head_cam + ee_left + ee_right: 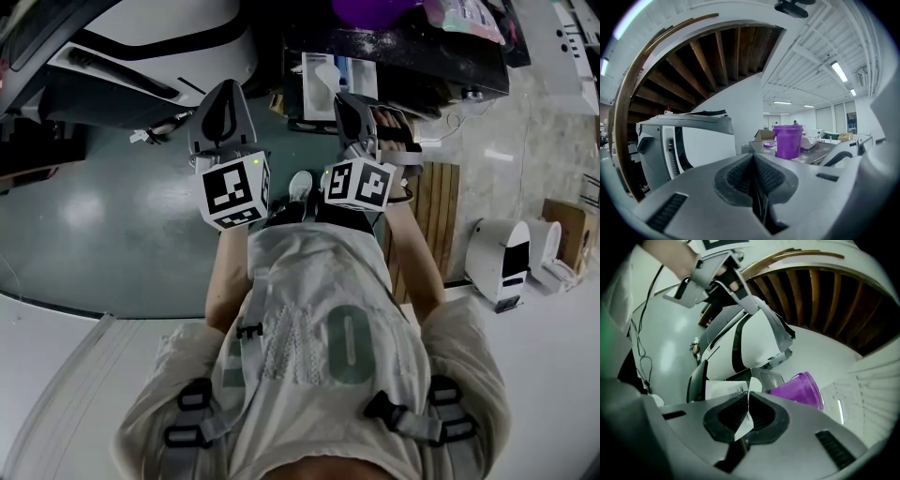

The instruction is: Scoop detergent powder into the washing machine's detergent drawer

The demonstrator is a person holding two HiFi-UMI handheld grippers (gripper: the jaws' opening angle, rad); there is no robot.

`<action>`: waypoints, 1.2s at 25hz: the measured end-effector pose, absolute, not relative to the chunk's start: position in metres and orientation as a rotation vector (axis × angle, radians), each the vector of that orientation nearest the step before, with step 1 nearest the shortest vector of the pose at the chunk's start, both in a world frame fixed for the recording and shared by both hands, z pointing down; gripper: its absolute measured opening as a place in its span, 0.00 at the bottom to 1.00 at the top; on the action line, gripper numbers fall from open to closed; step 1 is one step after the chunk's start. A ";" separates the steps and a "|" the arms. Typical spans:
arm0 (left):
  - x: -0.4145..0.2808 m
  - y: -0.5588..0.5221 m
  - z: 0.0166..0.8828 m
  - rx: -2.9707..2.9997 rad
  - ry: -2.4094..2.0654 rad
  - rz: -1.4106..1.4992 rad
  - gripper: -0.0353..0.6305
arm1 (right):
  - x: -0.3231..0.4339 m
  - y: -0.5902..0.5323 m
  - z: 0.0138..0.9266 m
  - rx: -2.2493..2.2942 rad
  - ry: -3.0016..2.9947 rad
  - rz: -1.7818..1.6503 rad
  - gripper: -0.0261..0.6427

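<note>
In the head view I hold both grippers close in front of my chest, jaws pointing away. My left gripper (pixel 225 89) is shut with nothing in it; its pads (pixel 740 176) meet. My right gripper (pixel 348 101) is shut too, with only a pale sliver showing between its pads (pixel 764 416). Ahead stands a purple bucket (pixel 370 9) (pixel 788 140) (pixel 799 390) on a dark, powder-dusted counter (pixel 441 66). A white compartmented tray (pixel 323 82), which looks like the drawer, sits below the counter edge. The white rounded machine (pixel 159 47) (pixel 693 140) (pixel 754 343) is to the left.
A pink packet (pixel 464 19) lies on the counter by the bucket. A wooden slatted board (pixel 436 216) lies on the floor at my right, with white appliances (pixel 497 258) and a cardboard box (pixel 567 220) beyond. The grey floor (pixel 112 225) spreads to the left.
</note>
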State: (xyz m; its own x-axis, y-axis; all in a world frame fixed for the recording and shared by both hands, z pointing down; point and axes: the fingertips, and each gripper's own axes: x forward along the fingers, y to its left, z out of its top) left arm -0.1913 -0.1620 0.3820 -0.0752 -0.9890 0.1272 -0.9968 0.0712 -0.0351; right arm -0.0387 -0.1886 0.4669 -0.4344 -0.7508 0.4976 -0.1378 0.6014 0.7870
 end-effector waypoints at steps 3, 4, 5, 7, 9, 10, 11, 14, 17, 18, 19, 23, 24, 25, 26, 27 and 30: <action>-0.188 -0.165 0.382 2.096 -2.243 0.176 0.09 | -0.040 -0.189 0.470 0.643 -1.835 -0.969 0.06; -0.187 -0.165 0.383 2.100 -2.240 0.178 0.09 | -0.039 -0.188 0.472 0.624 -1.811 -1.001 0.05; -0.185 -0.165 0.383 2.105 -2.237 0.182 0.09 | -0.039 -0.188 0.473 0.609 -1.789 -1.028 0.06; -0.181 -0.165 0.382 2.119 -2.231 0.188 0.09 | -0.037 -0.187 0.476 0.589 -1.755 -1.064 0.05; -0.180 -0.165 0.381 2.129 -2.228 0.187 0.09 | -0.037 -0.187 0.478 0.577 -1.735 -1.086 0.05; -0.180 -0.165 0.382 2.129 -2.227 0.185 0.09 | -0.037 -0.186 0.480 0.569 -1.727 -1.096 0.05; -0.181 -0.164 0.382 2.126 -2.226 0.182 0.09 | -0.037 -0.184 0.482 0.557 -1.718 -1.106 0.05; -0.184 -0.162 0.386 2.107 -2.225 0.183 0.09 | -0.039 -0.180 0.487 0.519 -1.696 -1.142 0.06; -0.188 -0.160 0.386 2.096 -2.234 0.184 0.09 | -0.042 -0.180 0.488 0.504 -1.694 -1.167 0.06; -0.189 -0.160 0.386 2.094 -2.237 0.181 0.09 | -0.042 -0.181 0.487 0.508 -1.695 -1.170 0.06; -0.189 -0.159 0.385 2.092 -2.239 0.179 0.09 | -0.042 -0.182 0.486 0.515 -1.694 -1.173 0.06; -0.193 -0.156 0.386 2.084 -2.246 0.176 0.09 | -0.044 -0.184 0.480 0.536 -1.685 -1.194 0.06; -0.193 -0.155 0.387 2.082 -2.247 0.176 0.09 | -0.044 -0.184 0.479 0.534 -1.681 -1.201 0.06; -0.193 -0.155 0.387 2.081 -2.248 0.174 0.09 | -0.045 -0.185 0.479 0.533 -1.677 -1.206 0.06; -0.193 -0.154 0.387 2.081 -2.248 0.173 0.09 | -0.045 -0.185 0.479 0.531 -1.674 -1.208 0.06; -0.192 -0.153 0.387 2.081 -2.249 0.172 0.09 | -0.044 -0.185 0.479 0.529 -1.671 -1.207 0.06; -0.191 -0.152 0.386 2.081 -2.251 0.170 0.09 | -0.043 -0.184 0.483 0.513 -1.664 -1.200 0.06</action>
